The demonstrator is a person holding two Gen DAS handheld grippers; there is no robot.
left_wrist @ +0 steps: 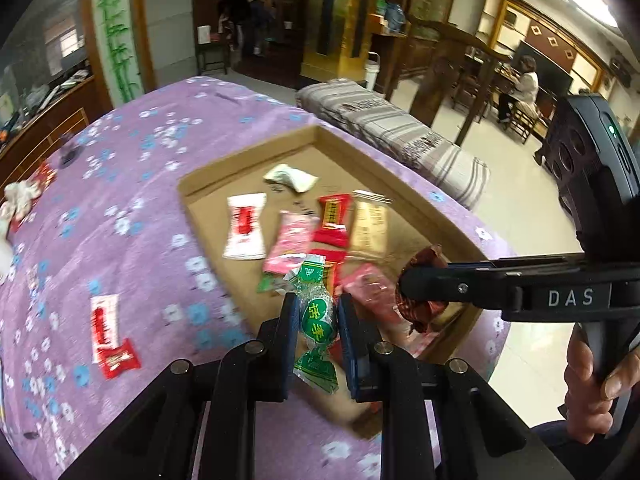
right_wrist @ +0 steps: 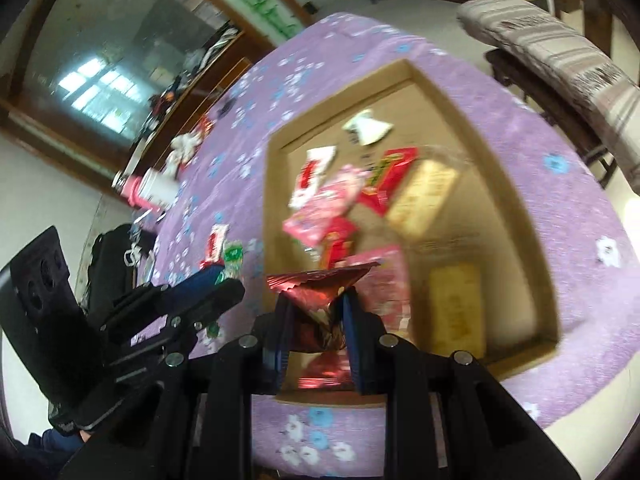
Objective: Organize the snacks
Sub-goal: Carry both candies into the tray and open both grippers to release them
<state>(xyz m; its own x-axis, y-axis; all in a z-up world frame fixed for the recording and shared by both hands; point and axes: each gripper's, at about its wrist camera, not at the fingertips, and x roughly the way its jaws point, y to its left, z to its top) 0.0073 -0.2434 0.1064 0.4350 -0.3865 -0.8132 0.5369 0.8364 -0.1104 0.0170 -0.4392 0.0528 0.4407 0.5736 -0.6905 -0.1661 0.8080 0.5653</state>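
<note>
My left gripper (left_wrist: 318,322) is shut on a green wrapped candy (left_wrist: 316,320), held above the near edge of a shallow cardboard tray (left_wrist: 248,148). My right gripper (right_wrist: 316,320) is shut on a dark red foil-wrapped candy (right_wrist: 320,292), over the tray's (right_wrist: 532,216) near end; it shows from the side in the left wrist view (left_wrist: 416,292). The left gripper shows at the left of the right wrist view (right_wrist: 224,284). Several snack packets lie in the tray: white-red (left_wrist: 245,226), pink (left_wrist: 290,246), red (left_wrist: 334,220), gold (left_wrist: 370,222), white (left_wrist: 290,178).
The tray sits on a purple flowered cloth (left_wrist: 140,184). A white-red packet (left_wrist: 104,324) and a small red candy (left_wrist: 120,358) lie loose on the cloth at left, more wrappers (left_wrist: 22,196) at the far left edge. A striped bench (left_wrist: 392,132) stands beyond the table.
</note>
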